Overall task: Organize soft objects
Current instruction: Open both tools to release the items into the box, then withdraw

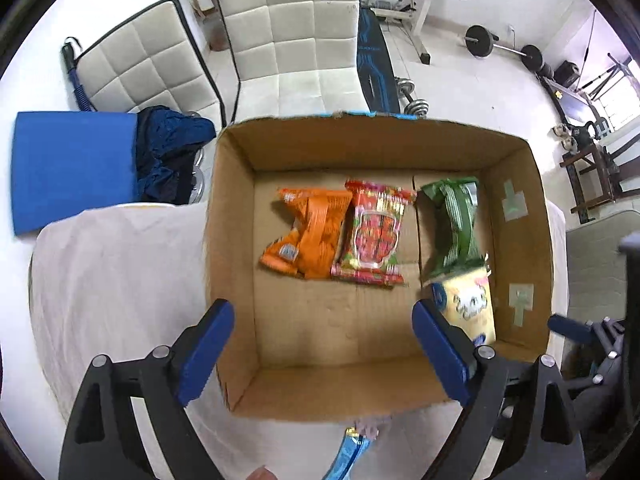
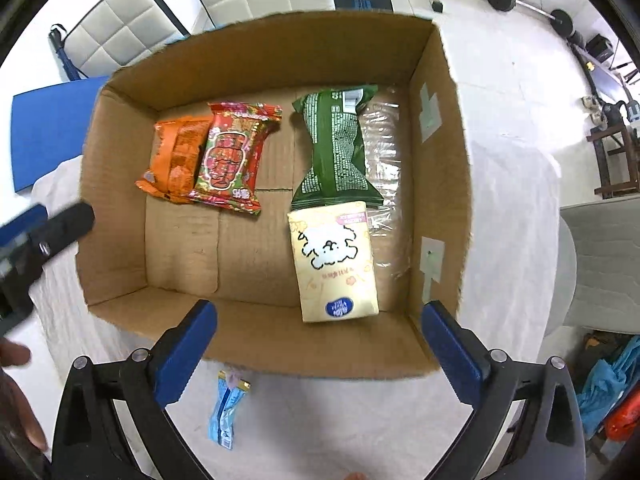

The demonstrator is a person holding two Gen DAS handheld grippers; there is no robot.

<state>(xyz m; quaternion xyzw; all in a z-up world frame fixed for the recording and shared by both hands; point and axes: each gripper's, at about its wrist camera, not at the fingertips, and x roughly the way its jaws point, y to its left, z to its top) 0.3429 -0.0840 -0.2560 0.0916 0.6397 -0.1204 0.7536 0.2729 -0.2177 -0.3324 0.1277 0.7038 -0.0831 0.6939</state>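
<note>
An open cardboard box (image 1: 234, 264) (image 2: 444, 184) sits on a white-clothed table. Inside lie an orange packet (image 1: 308, 232) (image 2: 178, 160), a red packet (image 1: 374, 232) (image 2: 232, 156), a green packet (image 1: 456, 220) (image 2: 336, 148) and a cream tissue pack (image 1: 472, 304) (image 2: 336, 260). A small light-blue packet (image 2: 226, 412) (image 1: 348, 456) lies on the cloth in front of the box. My left gripper (image 1: 320, 356) is open and empty over the box's near edge. My right gripper (image 2: 320, 360) is open and empty above the box's near wall.
White padded chairs (image 1: 292, 36) stand behind the table. A blue pad (image 1: 72, 164) and dark blue cloth (image 1: 172, 152) lie at the left. Gym weights (image 1: 480, 40) stand at the back right. The left gripper shows at the left edge of the right wrist view (image 2: 36, 240).
</note>
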